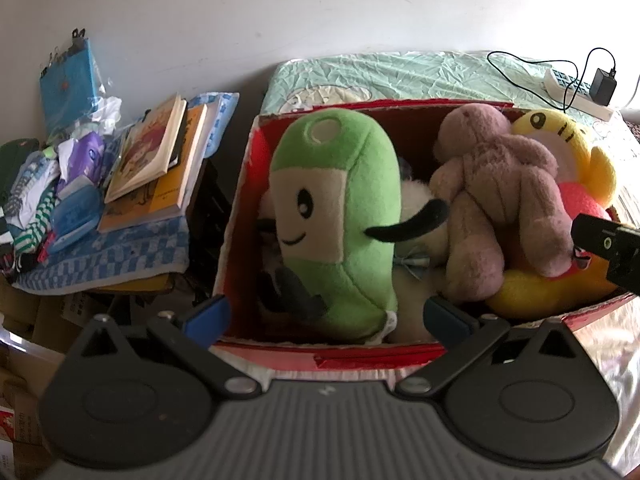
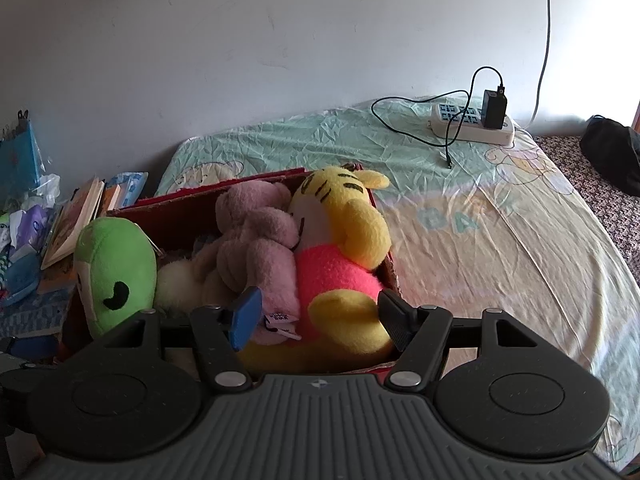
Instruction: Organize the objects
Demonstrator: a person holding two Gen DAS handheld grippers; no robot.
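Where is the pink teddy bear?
The pink teddy bear lies in the red box, squeezed between the green plush toy on its left and the yellow tiger toy on its right.

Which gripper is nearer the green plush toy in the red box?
Left. The left gripper straddles the green plush toy; the right gripper sits by the yellow plush.

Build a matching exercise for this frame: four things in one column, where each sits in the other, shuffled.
Things:
1. green plush toy with a smiling face
2. yellow plush tiger in a pink shirt
3. white power strip with a black charger
4. stack of paperback books

Places:
A. on the mint bedsheet by the wall
B. left end of the red cardboard box
C. on the blue checked towel left of the box
D. right end of the box

Pairs: 1-B, 2-D, 3-A, 4-C
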